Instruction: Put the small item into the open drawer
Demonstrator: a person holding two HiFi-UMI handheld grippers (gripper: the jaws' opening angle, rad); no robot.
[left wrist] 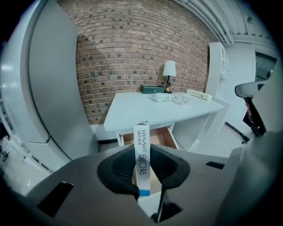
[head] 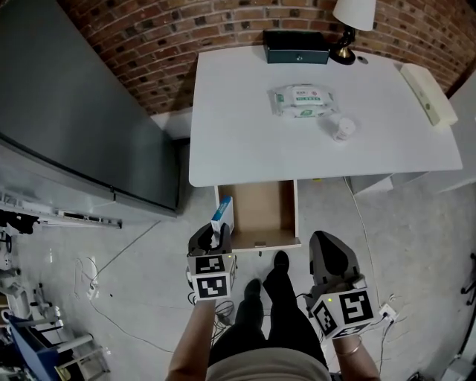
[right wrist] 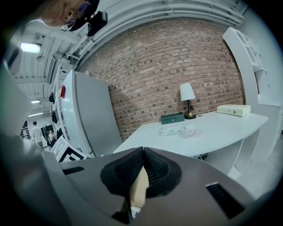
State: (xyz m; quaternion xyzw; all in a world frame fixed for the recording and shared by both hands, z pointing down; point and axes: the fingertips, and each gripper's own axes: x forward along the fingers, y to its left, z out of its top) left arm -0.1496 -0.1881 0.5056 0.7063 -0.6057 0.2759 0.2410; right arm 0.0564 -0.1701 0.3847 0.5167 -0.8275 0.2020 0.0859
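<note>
A small white-and-blue carton [head: 222, 213] stands upright between the jaws of my left gripper [head: 213, 237], which is shut on it. It hangs just over the front left corner of the open drawer [head: 260, 212] under the white table [head: 245, 126]. In the left gripper view the carton [left wrist: 142, 154] rises from the left gripper [left wrist: 143, 170], with the brown drawer [left wrist: 157, 137] just beyond it. My right gripper [head: 327, 260] hovers above the floor, right of the drawer's front. In its own view the right gripper [right wrist: 142, 165] has its pads touching, with nothing held.
On the table lie a pack of wipes [head: 301, 100], a small white jar [head: 342, 129], a dark green box [head: 295, 46], a lamp [head: 349, 22] and a long white box [head: 429, 93]. A grey cabinet [head: 74, 111] stands at the left. The person's legs [head: 268, 298] are below the drawer.
</note>
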